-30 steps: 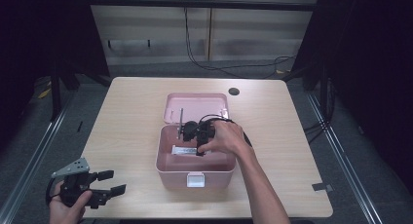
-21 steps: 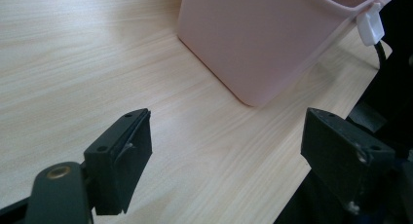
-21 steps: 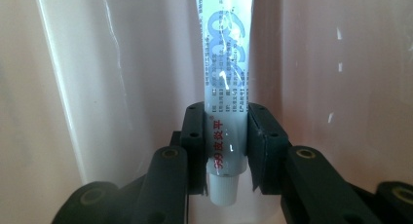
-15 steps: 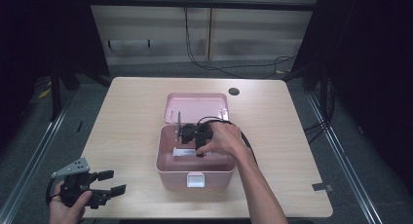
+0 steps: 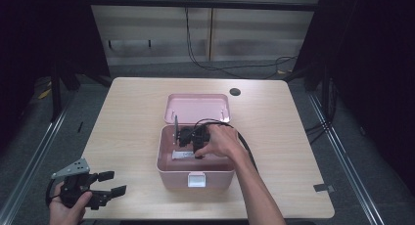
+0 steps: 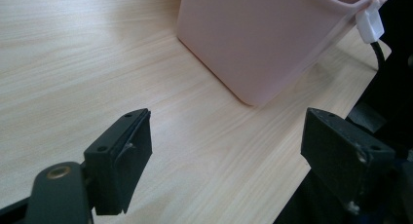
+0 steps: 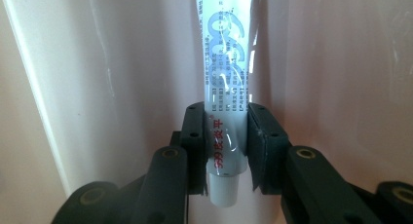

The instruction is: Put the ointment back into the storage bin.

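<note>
Pale wood table [image 5: 127,122] carries everything. Nearest, at its front left corner, the left gripper [image 5: 106,184] hangs with jaws spread wide, holding nothing. Beyond it stands an open pink box [image 5: 169,173], white latch [image 5: 196,179] in front, lid [image 5: 196,107] leaning back. Inside, the right gripper [image 7: 228,146] pinches a white tube [image 7: 229,87] near its cap; the tube's far end is cut off in the right gripper view.

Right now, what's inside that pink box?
Inside the pink box, the right tongs grip a white tube with printed text. The hand covers part of the interior, so anything beneath stays hidden.
</note>
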The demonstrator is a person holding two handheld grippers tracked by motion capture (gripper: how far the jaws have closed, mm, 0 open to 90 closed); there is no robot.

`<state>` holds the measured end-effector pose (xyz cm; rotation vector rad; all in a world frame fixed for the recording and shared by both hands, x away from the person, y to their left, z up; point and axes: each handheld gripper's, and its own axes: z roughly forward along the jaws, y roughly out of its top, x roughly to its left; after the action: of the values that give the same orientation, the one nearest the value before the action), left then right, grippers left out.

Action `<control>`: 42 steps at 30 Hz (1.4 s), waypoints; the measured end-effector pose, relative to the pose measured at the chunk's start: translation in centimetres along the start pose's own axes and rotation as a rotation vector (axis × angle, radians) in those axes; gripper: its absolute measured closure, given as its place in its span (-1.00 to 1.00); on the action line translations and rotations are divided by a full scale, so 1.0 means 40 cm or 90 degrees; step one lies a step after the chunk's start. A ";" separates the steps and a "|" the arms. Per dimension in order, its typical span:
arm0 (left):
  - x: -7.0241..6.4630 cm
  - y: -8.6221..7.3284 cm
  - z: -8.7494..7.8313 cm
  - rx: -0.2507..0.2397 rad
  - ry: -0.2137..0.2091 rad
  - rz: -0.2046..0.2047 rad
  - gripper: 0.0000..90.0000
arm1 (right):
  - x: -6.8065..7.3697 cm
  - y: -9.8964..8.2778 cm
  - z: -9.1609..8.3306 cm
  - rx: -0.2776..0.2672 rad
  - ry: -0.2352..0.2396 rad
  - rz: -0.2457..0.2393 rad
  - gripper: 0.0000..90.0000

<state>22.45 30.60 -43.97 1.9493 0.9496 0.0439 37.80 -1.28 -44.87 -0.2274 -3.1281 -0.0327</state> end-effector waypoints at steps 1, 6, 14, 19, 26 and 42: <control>0.000 0.000 0.000 0.000 0.000 0.001 -0.58 | 0.001 0.002 0.002 0.009 -0.006 -0.003 0.59; 0.000 0.000 0.001 0.000 0.000 0.001 -0.58 | 0.004 0.001 0.006 0.008 -0.015 -0.005 0.59; 0.000 0.000 0.001 0.000 0.001 0.001 -0.58 | 0.008 -0.001 0.009 0.002 -0.023 -0.003 0.59; 0.000 0.000 0.000 -0.001 0.000 0.000 -0.58 | 0.006 0.000 0.010 0.014 -0.028 0.000 0.58; 0.000 0.000 0.000 -0.001 0.000 0.000 -0.58 | 0.006 0.000 0.010 0.013 -0.025 0.001 0.57; 0.000 0.000 -0.001 0.000 -0.001 0.002 -0.58 | 0.008 -0.009 -0.010 0.003 -0.014 0.008 0.47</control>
<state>22.44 30.64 -43.94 1.9512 0.9458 0.0441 37.44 -1.62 -44.47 -0.2493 -3.1474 -0.0231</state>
